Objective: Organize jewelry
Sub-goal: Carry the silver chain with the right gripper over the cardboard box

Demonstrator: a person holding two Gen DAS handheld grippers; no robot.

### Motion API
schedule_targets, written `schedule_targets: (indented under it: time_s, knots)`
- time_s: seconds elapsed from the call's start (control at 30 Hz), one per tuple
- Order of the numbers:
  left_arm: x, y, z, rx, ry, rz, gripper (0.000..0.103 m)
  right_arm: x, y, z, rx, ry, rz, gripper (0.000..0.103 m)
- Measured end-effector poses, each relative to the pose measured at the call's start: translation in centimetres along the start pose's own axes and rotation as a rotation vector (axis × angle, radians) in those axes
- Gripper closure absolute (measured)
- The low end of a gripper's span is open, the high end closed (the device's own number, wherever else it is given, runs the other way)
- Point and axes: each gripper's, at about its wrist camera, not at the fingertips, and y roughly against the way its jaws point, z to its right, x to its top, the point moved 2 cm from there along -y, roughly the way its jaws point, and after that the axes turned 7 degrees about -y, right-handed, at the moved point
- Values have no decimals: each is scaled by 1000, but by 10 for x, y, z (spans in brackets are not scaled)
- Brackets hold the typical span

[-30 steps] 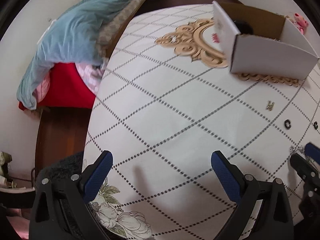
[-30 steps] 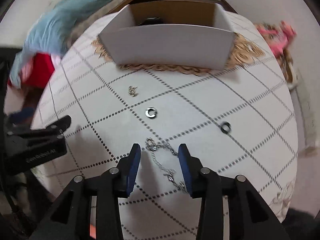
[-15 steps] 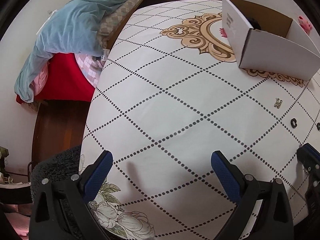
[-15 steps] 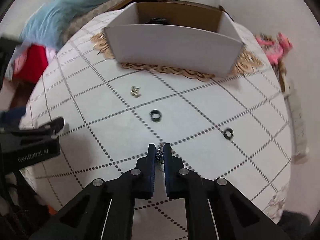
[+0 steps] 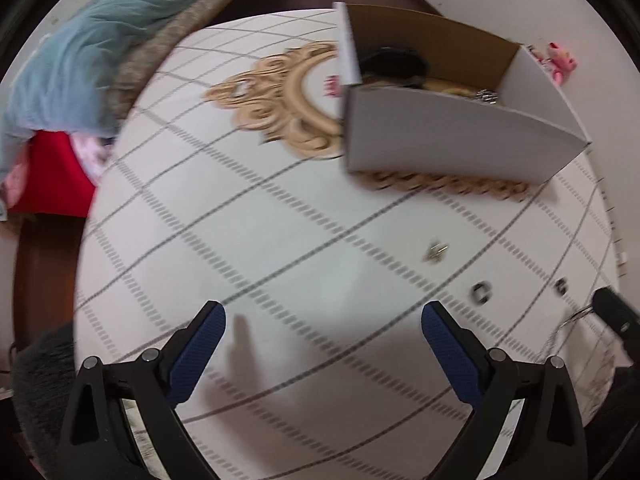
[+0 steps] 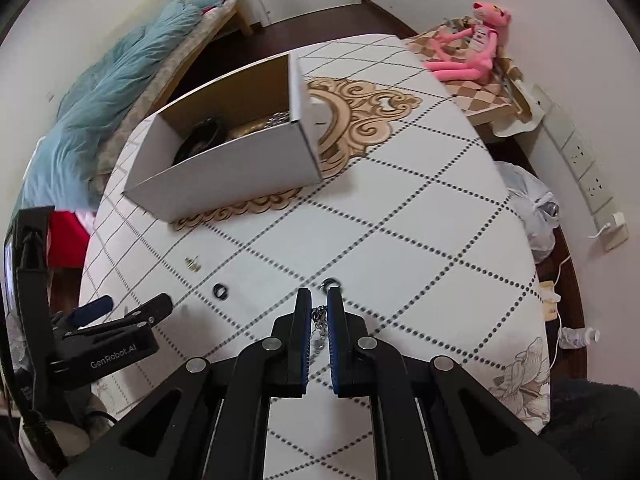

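Now the right gripper [image 6: 319, 300], low in the centre of the right wrist view, has its blue-padded fingers [image 6: 305, 322] pressed nearly together on a thin silver chain [image 6: 319, 326], whose links show in the slit between the pads. Just above its tips a black ring [image 6: 331, 281] lies on the white tablecloth [image 6: 420, 216]; a second black ring [image 6: 220, 290] and a small gold earring [image 6: 194, 262] lie further left. An open white cardboard box [image 6: 236, 164] stands in the upper left, dark items and metal jewelry inside it. The left gripper [image 5: 322, 320], in its own view, is spread wide with nothing between its pads. A pink plush toy [image 6: 472, 46] sits at upper right.
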Motion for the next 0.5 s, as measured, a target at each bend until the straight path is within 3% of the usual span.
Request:
schedule_targets:
  time_s: [0.13,0.2,0.27,0.3,0.37,0.5]
  knots:
    - [12,-1,18,-24,-28,57,3,3,-6,8,-3,-43,-3,95]
    - [16,0,24,-27,-46,80,10,6,-9,13,-4,-64,-4,95]
    - [19,0,30,-24,-66,91,32,8,-10,16,-6,-75,-4,95]
    - [20,-1,32,-29,-73,89,38,9,-11,17,-8,-77,-5,95]
    - [21,-4,36,-35,-84,87,63,10,-11,19,-12,-79,-4,95]
    - [25,-5,39,-46,-104,105,81,11,-12,19,-17,-82,-5,95]
